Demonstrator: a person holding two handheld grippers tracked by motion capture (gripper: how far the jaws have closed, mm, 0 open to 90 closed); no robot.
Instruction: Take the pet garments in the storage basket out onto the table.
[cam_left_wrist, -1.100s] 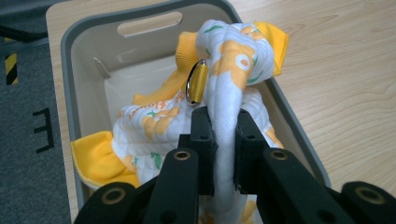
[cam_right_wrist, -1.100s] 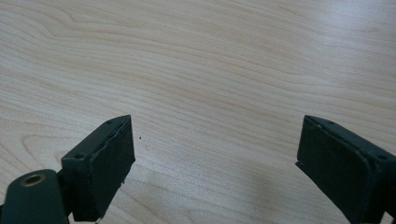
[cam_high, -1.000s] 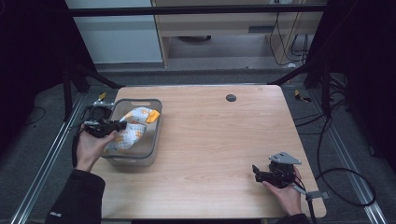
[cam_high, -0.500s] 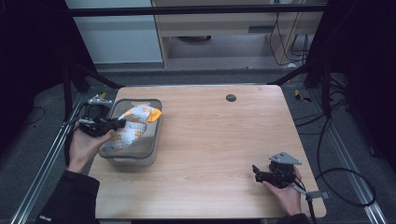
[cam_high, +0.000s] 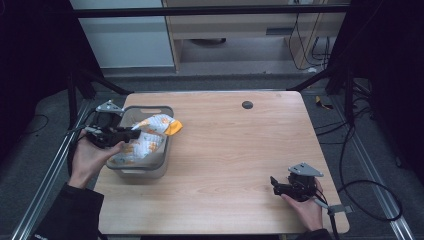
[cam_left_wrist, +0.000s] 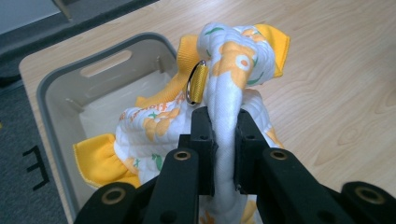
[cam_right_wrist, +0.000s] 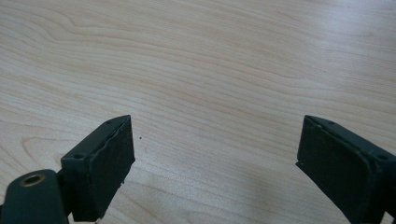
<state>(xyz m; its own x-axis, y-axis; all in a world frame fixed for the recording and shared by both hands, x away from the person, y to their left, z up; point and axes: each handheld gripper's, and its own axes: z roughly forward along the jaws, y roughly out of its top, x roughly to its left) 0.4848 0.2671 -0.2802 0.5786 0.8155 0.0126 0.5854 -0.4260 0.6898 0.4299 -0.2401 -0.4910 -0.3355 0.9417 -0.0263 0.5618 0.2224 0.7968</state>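
At the table's left edge, the left gripper (cam_left_wrist: 223, 140) has its 2 jaws pinching a fold of the white-and-orange quilted cloth (cam_left_wrist: 224, 84), lifting that fold above the grey bin (cam_high: 159, 112). The rest of the cloth lies heaped in the bin, one yellow-trimmed corner draped over the right rim, a yellow loop on a metal ring (cam_left_wrist: 196, 84) showing just beyond the jaws. Near right, the right gripper (cam_high: 276, 186) sits low over the bare wooden table (cam_right_wrist: 210, 70), jaws spread wide and empty.
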